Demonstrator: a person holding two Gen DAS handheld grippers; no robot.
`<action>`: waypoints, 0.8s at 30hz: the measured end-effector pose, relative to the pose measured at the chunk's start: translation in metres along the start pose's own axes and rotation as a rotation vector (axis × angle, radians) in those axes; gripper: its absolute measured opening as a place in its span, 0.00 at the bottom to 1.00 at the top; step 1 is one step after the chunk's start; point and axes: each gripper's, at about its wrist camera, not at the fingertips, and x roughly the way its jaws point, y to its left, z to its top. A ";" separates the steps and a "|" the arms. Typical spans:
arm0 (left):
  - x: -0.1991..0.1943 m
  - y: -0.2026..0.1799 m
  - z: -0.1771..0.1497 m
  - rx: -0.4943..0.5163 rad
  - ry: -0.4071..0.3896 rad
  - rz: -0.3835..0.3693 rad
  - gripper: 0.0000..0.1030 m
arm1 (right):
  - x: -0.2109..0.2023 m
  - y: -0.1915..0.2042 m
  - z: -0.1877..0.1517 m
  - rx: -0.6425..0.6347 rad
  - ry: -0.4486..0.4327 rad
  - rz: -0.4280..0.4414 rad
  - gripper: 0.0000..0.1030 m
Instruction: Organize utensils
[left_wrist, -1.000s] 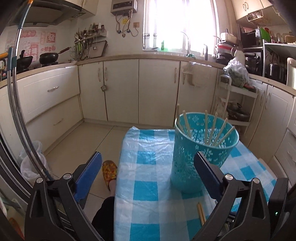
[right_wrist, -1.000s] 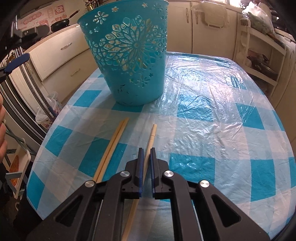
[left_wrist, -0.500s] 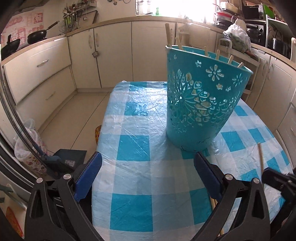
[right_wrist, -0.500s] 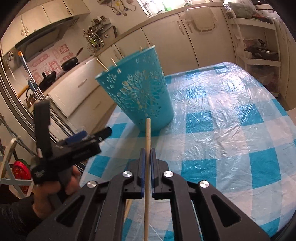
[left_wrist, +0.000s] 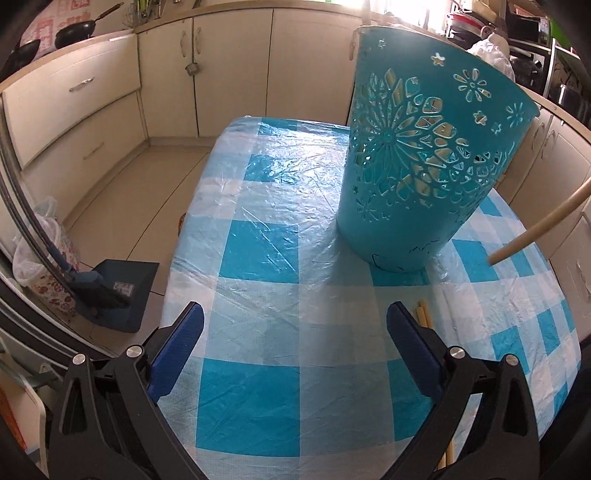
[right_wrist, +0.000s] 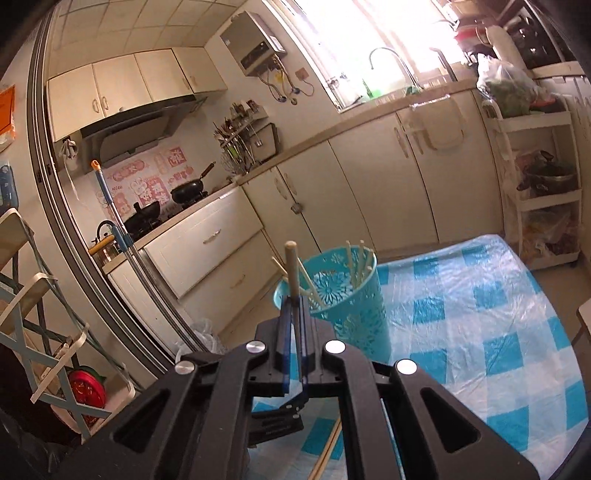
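Right wrist view: right tongs (right_wrist: 293, 306) pinch a pale round-tipped chopstick (right_wrist: 291, 266) upright; left tongs (left_wrist: 295, 332) spread

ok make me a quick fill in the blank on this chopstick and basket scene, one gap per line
1. The right gripper is shut on a single ____.
2. The blue basket stands on a table covered with a blue and white ____ cloth.
3. The left gripper has its jaws ____, with nothing between them.
4. The chopsticks already sorted stand inside the ____.

Missing words: chopstick; checked; open; basket
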 end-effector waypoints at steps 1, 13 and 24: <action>0.001 0.001 0.000 -0.005 0.006 -0.002 0.93 | -0.001 0.003 0.006 -0.011 -0.009 0.000 0.05; 0.004 0.004 0.001 -0.018 0.026 -0.011 0.93 | 0.009 0.020 0.047 -0.126 0.024 -0.062 0.01; 0.008 0.008 0.001 -0.041 0.048 -0.025 0.93 | 0.106 -0.074 -0.076 -0.028 0.446 -0.373 0.37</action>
